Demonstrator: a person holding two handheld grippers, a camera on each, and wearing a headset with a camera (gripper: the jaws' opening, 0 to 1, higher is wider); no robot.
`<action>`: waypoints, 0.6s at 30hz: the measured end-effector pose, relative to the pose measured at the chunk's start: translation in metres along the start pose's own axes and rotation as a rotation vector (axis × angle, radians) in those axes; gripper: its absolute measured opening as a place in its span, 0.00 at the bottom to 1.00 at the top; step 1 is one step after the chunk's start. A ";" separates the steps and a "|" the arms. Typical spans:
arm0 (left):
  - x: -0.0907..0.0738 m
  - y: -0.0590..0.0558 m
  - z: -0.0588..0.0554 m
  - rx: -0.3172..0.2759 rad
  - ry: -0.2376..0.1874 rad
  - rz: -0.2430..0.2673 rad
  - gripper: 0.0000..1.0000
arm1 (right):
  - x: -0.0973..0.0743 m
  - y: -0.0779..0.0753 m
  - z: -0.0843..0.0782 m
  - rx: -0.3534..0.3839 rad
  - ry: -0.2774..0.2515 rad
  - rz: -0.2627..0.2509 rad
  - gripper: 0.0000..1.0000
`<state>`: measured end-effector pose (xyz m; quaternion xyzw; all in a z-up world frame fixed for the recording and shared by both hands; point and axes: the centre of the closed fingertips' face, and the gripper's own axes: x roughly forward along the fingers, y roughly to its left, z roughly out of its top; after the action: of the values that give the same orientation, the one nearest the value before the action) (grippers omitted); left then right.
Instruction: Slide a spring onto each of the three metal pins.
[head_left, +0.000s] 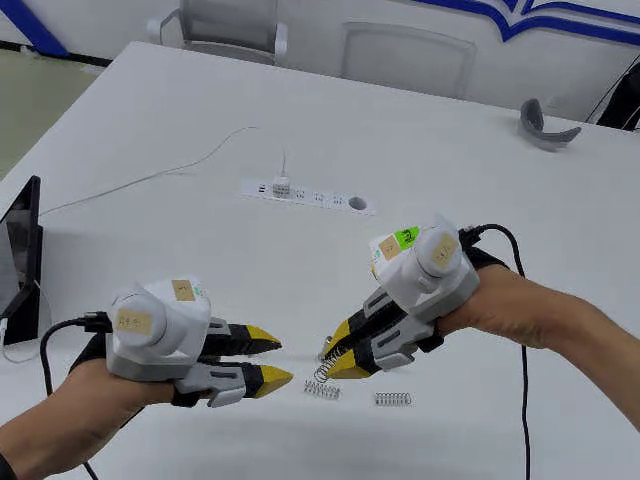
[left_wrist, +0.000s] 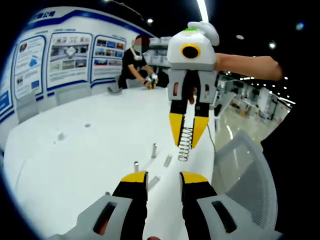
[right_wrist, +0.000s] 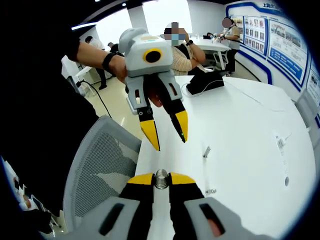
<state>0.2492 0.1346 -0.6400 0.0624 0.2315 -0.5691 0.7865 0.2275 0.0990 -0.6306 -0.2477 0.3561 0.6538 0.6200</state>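
My headset camera looks forward and down on the white surface (head_left: 300, 110) from close above, with the left hand-held gripper (head_left: 283, 361) and the right hand-held gripper (head_left: 328, 362) low in its frame. The left gripper view runs along its own jaws, low over the surface, and faces the right one from nearby. The right gripper view faces the opposite way, at the left one. Both share the strip of surface between them and the coiled steel spring (left_wrist: 185, 144) pinched in the right tips. The head view covers that strip too.
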 end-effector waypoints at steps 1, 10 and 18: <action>-0.001 0.002 -0.001 -0.004 0.000 0.007 0.27 | 0.001 -0.001 0.000 0.000 0.003 -0.002 0.12; -0.012 0.025 -0.024 -0.049 0.020 0.116 0.38 | 0.011 -0.016 -0.010 -0.007 0.050 -0.043 0.12; -0.021 0.038 -0.049 -0.111 0.042 0.182 0.48 | 0.022 -0.032 -0.012 0.004 0.063 -0.071 0.12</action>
<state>0.2644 0.1837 -0.6804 0.0512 0.2726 -0.4803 0.8321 0.2549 0.1026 -0.6598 -0.2795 0.3677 0.6224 0.6319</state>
